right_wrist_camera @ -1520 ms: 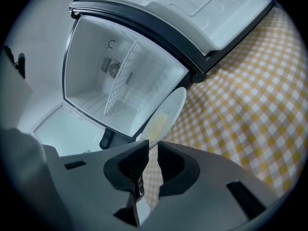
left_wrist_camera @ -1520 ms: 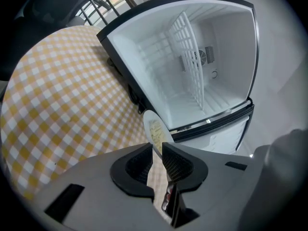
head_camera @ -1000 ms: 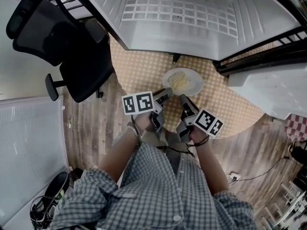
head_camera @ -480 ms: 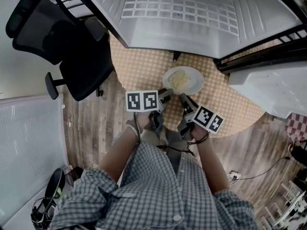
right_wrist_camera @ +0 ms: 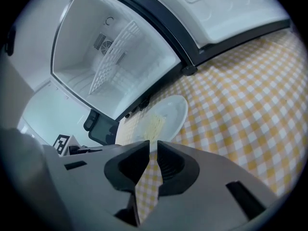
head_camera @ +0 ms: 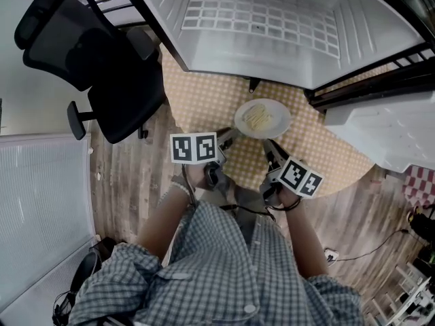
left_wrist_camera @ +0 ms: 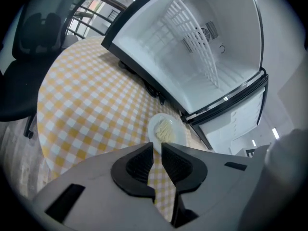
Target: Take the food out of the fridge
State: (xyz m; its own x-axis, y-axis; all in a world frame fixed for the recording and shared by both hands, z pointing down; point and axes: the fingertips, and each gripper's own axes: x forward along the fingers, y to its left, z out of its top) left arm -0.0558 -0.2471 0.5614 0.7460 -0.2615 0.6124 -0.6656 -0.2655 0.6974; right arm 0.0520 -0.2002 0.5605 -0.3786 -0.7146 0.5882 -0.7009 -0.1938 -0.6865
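Observation:
A white plate with pale noodles rests on the round yellow-checked table, just in front of the open, empty fridge. My left gripper hovers a little short of the plate's near-left rim, jaws shut with nothing between them. My right gripper hangs at the plate's near-right side, also shut and empty, not touching it. The left gripper view shows the plate beyond the gripper. In the right gripper view the plate lies just past the gripper.
A black office chair stands left of the table. The fridge door swings open at the right. A white panel lies on the wooden floor at the left. Cables trail at the lower right.
Both grippers have drawn back a little from the plate toward my body and spread apart. The plate stays where it was on the table.

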